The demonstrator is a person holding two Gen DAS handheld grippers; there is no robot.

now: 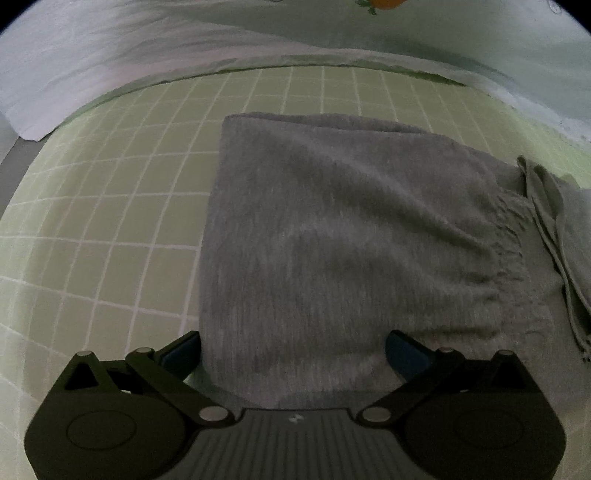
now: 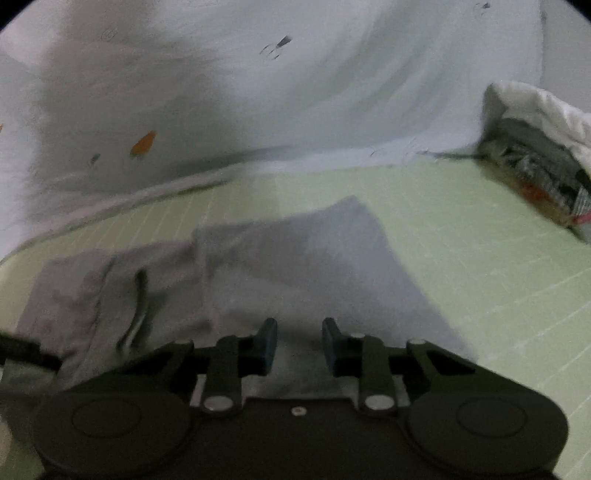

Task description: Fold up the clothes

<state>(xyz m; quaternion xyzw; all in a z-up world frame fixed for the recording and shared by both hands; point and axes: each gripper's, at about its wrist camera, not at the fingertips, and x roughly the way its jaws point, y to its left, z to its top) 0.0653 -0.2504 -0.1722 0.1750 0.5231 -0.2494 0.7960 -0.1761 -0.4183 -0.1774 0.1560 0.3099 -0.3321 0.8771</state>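
A grey garment with a gathered elastic waistband lies flat on a green grid mat. My left gripper is open wide, its blue pads on either side of the garment's near edge, not clamped on it. In the right wrist view the same grey garment lies on the mat, with a drawstring at its left part. My right gripper is open with a modest gap, just above the garment's near edge, holding nothing.
A pale sheet with small prints drapes behind the mat; it also shows in the right wrist view. A pile of clothes under a white cloth sits at the far right. The other gripper's dark edge shows at left.
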